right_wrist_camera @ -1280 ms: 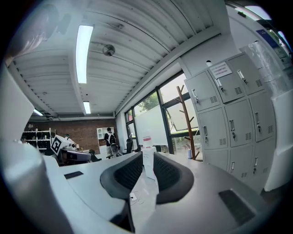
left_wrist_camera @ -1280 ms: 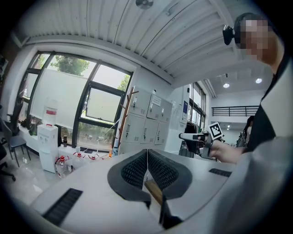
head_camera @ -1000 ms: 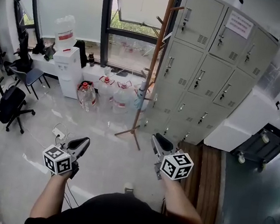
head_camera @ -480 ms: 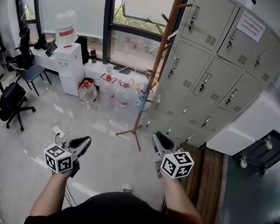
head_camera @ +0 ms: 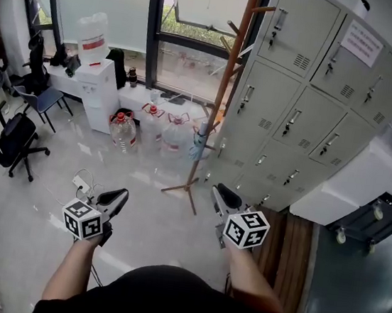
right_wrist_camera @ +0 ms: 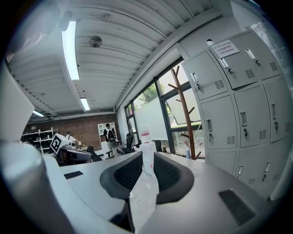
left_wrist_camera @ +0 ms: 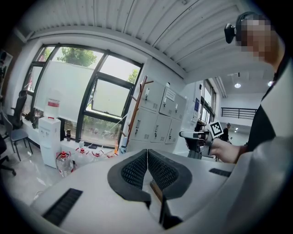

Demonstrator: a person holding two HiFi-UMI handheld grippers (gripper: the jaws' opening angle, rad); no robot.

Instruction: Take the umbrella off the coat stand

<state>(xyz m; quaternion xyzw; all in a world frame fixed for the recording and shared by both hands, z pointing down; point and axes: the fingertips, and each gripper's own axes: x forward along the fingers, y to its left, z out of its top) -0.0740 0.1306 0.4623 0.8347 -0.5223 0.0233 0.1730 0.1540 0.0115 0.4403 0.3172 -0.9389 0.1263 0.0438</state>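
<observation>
A tall wooden coat stand [head_camera: 225, 84] rises in front of the window, beside the grey lockers. A pale blue folded umbrella [head_camera: 199, 140] hangs low on its pole. The stand [left_wrist_camera: 136, 103] and the umbrella [left_wrist_camera: 123, 144] also show in the left gripper view. In the right gripper view the stand [right_wrist_camera: 184, 109] has the umbrella [right_wrist_camera: 188, 153] at its foot. My left gripper [head_camera: 117, 197] is shut and empty, its pads touching [left_wrist_camera: 147, 151]. My right gripper [head_camera: 221, 195] is open with nothing between its jaws [right_wrist_camera: 147, 156]. Both are held out level, well short of the stand.
Grey lockers [head_camera: 309, 110] stand right of the stand. Large water bottles [head_camera: 124, 132] and a water dispenser [head_camera: 95, 82] sit to its left under the window. Office chairs [head_camera: 11, 142] are at the far left, a wheeled cart [head_camera: 370, 218] at the right, a cable [head_camera: 81, 184] on the floor.
Both grippers and the view have moved forward toward the coat stand, which now looks nearer and larger. The jaws stand as before.
</observation>
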